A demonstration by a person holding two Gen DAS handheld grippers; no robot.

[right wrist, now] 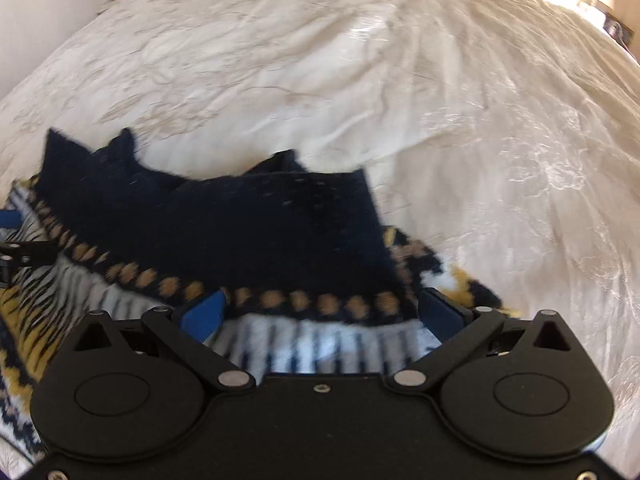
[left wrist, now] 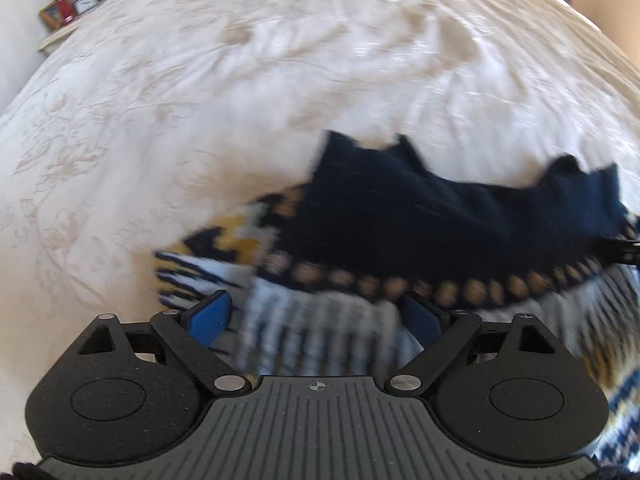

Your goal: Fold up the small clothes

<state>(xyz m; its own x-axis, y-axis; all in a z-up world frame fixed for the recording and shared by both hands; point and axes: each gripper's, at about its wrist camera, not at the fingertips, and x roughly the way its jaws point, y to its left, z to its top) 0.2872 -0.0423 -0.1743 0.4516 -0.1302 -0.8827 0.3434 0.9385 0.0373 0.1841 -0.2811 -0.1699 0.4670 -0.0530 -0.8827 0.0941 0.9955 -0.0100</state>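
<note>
A: Item one, the garment: how is it recorded?

B: A small knitted sweater, navy body, with a band of tan dots and white, navy and mustard patterning. It is seen spread low over the cream bedspread, its navy part bunched into peaks. Motion blur is noted in both views.

A: Item two, the left gripper?

B: Blue-padded fingers are set wide apart, with patterned knit lying between them. Whether the cloth is actually pinched cannot be told.

A: Item three, the right gripper?

B: Likewise entered: jaws wide, the dotted hem and striped knit lie across the gap; a grip cannot be confirmed.

A: Other items?

B: A bedside table with framed pictures is logged at far left
</note>
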